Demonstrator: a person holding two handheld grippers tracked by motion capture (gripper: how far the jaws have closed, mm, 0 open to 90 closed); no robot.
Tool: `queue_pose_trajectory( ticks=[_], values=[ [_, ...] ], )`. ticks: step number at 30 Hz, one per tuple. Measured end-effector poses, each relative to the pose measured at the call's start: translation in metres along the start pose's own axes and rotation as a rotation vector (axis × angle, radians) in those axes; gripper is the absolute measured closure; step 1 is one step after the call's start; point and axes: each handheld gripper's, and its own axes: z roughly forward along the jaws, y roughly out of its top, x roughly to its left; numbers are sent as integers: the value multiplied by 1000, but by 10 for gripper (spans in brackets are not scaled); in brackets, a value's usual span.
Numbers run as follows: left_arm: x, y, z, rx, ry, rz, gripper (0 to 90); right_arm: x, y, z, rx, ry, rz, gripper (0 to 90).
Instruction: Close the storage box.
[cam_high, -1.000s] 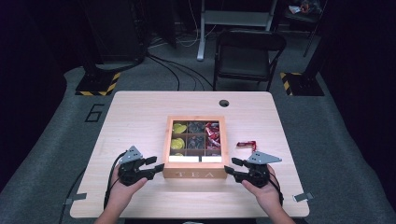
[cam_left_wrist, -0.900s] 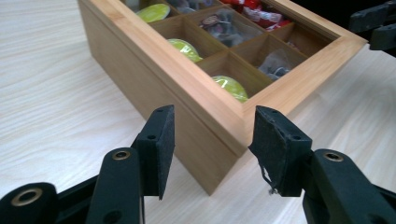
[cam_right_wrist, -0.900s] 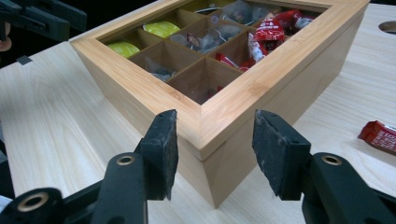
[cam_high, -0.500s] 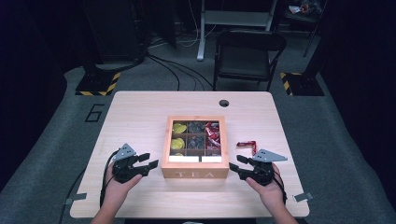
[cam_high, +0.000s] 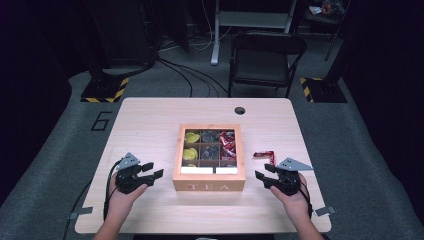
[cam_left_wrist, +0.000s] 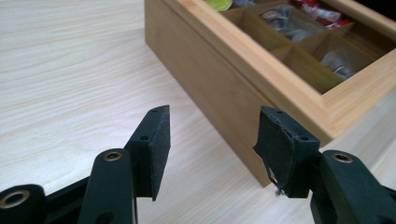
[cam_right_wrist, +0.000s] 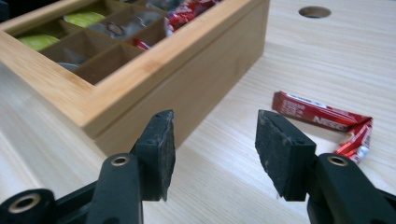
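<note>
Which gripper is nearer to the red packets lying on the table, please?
Right. The right gripper sits just below the red packets; the left gripper is beyond the tea box, on its far side.

The bench (cam_high: 150, 125) is pale wood with a fine straight grain and a matt finish, and the tea box (cam_high: 209, 185) is a warmer, smooth bamboo-like wood. Each hand-held gripper, left (cam_left_wrist: 212, 135) and right (cam_right_wrist: 215, 140), is matt black plastic with rough, foam-like pads (cam_left_wrist: 161, 140) and brass-coloured metal rivets. The red sachets (cam_right_wrist: 327, 119) beside the box look like glossy foil.
</note>
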Motion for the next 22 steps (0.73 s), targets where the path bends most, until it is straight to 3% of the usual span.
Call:
queue_pose_trajectory(
  ticks=[17, 22],
  values=[
    [10, -8, 10, 35, 28, -14, 418, -8, -8, 12, 59, -18, 4, 443],
    [7, -7, 9, 53, 4, 17, 407, -8, -9, 12, 70, -17, 1, 434]
  ],
)
